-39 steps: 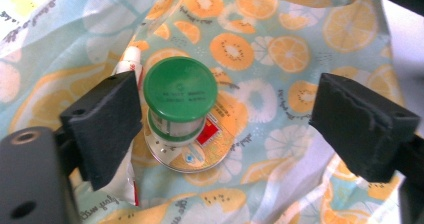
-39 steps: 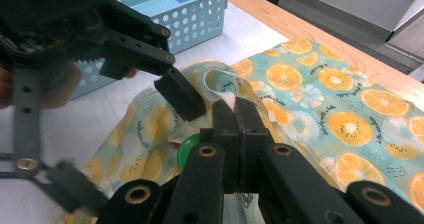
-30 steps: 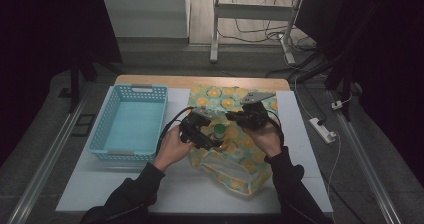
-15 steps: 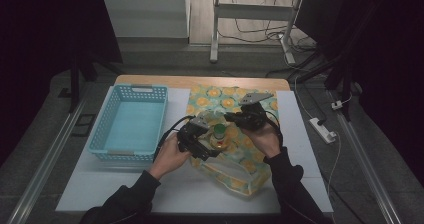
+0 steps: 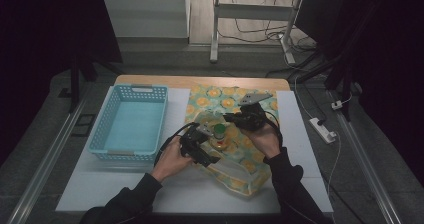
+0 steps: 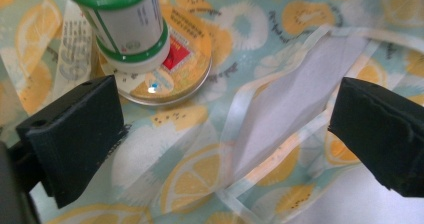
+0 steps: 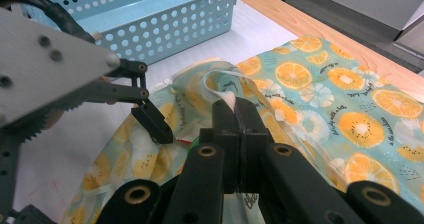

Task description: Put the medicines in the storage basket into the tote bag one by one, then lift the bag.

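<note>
A cloth bag (image 5: 239, 160) printed with orange and kiwi slices lies on the white table. A white bottle with a green lid (image 5: 219, 131) stands on a round flat tin (image 5: 220, 144) at the bag's mouth. In the left gripper view the bottle (image 6: 131, 30) and tin (image 6: 175, 73) sit just ahead of the left jaw. My left gripper (image 5: 198, 145) (image 6: 225, 134) is open over the bag's translucent white edge (image 6: 295, 99). My right gripper (image 5: 241, 119) (image 7: 235, 106) is shut on the bag's white rim (image 7: 226, 85) and holds it up.
A pale blue perforated basket (image 5: 129, 125) (image 7: 150, 19) stands left of the bag. The table's wooden far edge (image 5: 200, 81) runs behind it. A white power strip (image 5: 324, 130) lies on the floor at the right. Bare white table (image 5: 125, 184) lies near the front edge.
My left gripper has drawn back toward the person and a little left. The bottle on the tin now shows more plainly. The right gripper has barely moved.
</note>
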Motion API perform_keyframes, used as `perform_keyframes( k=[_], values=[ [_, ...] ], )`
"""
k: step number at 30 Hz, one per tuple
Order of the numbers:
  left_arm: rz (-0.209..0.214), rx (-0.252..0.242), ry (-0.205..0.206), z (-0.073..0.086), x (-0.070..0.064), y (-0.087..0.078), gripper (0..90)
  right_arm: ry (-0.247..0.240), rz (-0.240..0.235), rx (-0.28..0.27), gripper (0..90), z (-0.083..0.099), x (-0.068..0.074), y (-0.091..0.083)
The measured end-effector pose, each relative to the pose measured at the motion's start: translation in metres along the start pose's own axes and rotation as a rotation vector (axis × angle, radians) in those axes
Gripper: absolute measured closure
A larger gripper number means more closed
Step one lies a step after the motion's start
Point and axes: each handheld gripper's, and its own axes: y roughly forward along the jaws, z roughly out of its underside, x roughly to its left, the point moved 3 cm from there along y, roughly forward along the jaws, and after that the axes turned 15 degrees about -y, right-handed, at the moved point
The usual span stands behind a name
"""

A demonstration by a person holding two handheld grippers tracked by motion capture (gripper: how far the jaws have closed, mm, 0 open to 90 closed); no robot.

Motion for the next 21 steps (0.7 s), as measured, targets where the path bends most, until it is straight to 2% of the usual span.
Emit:
perform_keyframes(
  k=[2,5,9,11,14,18,21],
  values=[
    [0.009,0.004,0.001,0.001,0.001,0.003,1.9,0.0,0.001,0.0,90.0,0.0,0.0,0.0],
    [-0.005,0.024,0.017,0.004,0.002,0.007,4.0,-0.002,0.0,0.001,90.0,-0.001,0.0,0.001],
    [-0.061,0.041,0.044,0.007,0.002,0.012,13.5,-0.002,-0.002,0.005,90.0,0.0,0.0,0.002],
    [-0.083,0.056,0.045,0.008,0.003,0.014,19.2,-0.004,-0.002,0.006,90.0,0.001,0.0,0.002],
    [-0.091,0.065,0.034,0.01,0.004,0.015,34.0,-0.004,-0.003,0.005,90.0,0.0,0.001,0.002],
    [-0.093,0.106,0.028,0.013,0.006,0.019,54.0,-0.005,-0.003,0.007,90.0,0.0,0.001,0.002],
    [-0.078,0.123,0.023,0.014,0.006,0.02,64.3,-0.005,-0.005,0.008,90.0,0.001,0.001,0.003]
  ],
)
